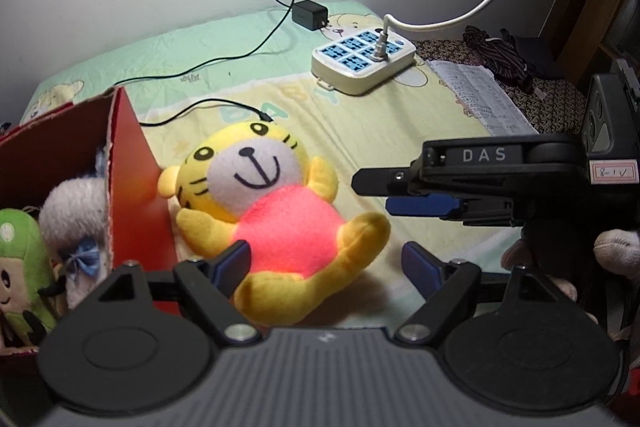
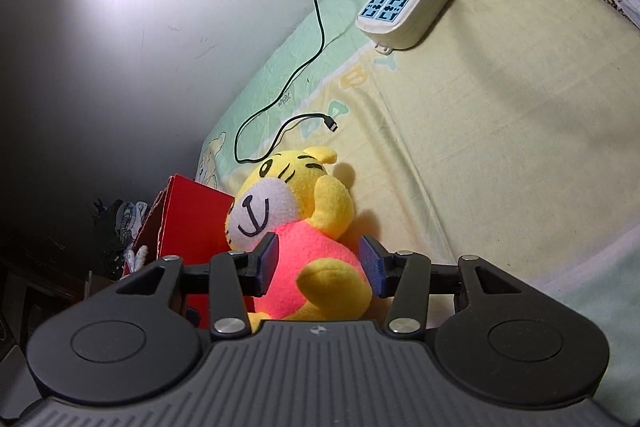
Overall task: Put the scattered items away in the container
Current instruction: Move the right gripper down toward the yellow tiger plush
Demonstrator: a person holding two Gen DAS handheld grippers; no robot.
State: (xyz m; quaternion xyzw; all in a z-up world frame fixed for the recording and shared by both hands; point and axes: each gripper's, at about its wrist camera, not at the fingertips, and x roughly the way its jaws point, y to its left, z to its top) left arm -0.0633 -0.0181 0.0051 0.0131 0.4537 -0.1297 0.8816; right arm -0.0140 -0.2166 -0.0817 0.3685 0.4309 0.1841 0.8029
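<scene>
Two open tongs, left (image 1: 326, 267) and right (image 2: 318, 265), straddle the tiger plush (image 1: 276, 223) beside the red box (image 1: 132, 163); each should clamp its pink belly squarely.

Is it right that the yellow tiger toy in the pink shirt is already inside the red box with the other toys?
Not quite. The yellow tiger toy in the pink shirt is not inside the red box; it lies on the bed sheet right beside the box, as the left wrist view shows. The other toys are in the box.
</scene>
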